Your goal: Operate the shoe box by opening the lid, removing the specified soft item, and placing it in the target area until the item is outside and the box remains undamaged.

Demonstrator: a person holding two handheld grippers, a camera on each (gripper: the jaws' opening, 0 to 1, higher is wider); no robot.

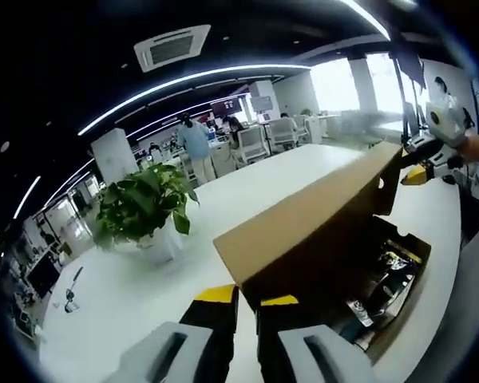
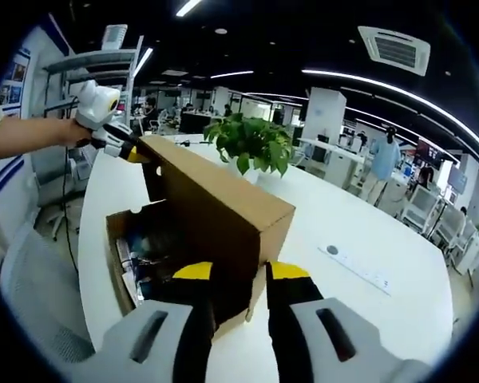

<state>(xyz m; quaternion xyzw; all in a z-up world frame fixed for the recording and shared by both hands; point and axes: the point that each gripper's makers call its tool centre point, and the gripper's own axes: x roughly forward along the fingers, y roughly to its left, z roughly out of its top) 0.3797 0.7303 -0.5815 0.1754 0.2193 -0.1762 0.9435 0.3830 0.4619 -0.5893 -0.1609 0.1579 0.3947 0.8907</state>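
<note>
There was one brown cardboard shoe box point(image 2: 215, 215) with one raised lid point(image 1: 311, 215), two yellow-tipped grippers point(image 1: 247, 299) point(image 2: 243, 275), one green leafy plant point(image 1: 140, 203) in one white pot point(image 1: 156, 243), and one white table point(image 2: 367, 239).

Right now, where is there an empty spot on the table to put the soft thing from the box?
The white table is bare between the shoe box and the white strip. It also looks bare between the box and the potted plant. It is crowded inside the box, where both grippers hold up the lid.
</note>
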